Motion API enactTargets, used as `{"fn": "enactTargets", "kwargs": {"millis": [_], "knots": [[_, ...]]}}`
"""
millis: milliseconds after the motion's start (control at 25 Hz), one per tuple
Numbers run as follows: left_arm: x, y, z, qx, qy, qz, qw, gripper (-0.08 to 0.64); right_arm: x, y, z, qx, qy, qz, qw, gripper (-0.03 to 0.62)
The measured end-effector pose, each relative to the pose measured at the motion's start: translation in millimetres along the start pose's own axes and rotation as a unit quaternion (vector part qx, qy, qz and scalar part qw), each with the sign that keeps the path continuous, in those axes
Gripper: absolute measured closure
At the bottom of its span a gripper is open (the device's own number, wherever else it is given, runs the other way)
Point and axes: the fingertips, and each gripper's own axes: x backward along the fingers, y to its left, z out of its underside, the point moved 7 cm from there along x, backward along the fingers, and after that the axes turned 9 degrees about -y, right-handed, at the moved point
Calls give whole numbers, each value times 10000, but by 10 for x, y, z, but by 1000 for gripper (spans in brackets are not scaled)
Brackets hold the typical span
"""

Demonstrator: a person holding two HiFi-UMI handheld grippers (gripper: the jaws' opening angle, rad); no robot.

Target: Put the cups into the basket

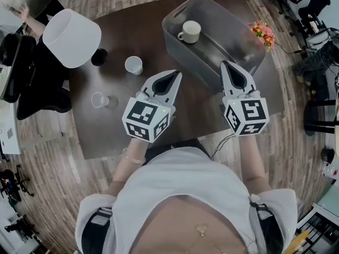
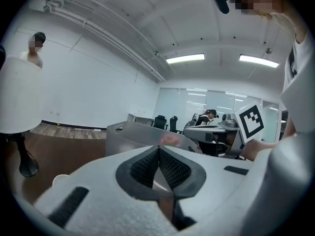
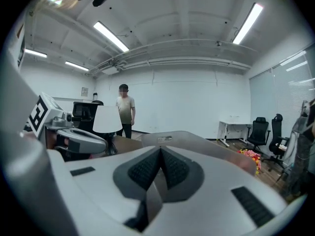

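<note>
A grey see-through basket stands at the table's far right and holds one white mug. Left of it on the dark table are a white cup and a clear glass cup. My left gripper hovers just right of the white cup, shut and empty. My right gripper hangs over the basket's near wall, also shut with nothing in it. In the left gripper view the pads meet in front of the basket. In the right gripper view the pads meet too, with the basket behind.
A table lamp with a white shade and a black base stands at the table's far left. Pink flowers sit beyond the basket. A seated person is at the far left, and office chairs at the right.
</note>
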Motion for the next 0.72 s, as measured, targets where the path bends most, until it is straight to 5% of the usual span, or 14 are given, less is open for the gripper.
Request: {"fn": "enactTargets", "kwargs": {"millis": [440,720], "knots": [[208,200,-9,72,-104,-453,9989,548,-256,478,30,-68,-63,-598,9982,581],[376,363,25,166,-209,-988,9948,548,-436,989,135,-216,-21,-1320,9910,581]]}}
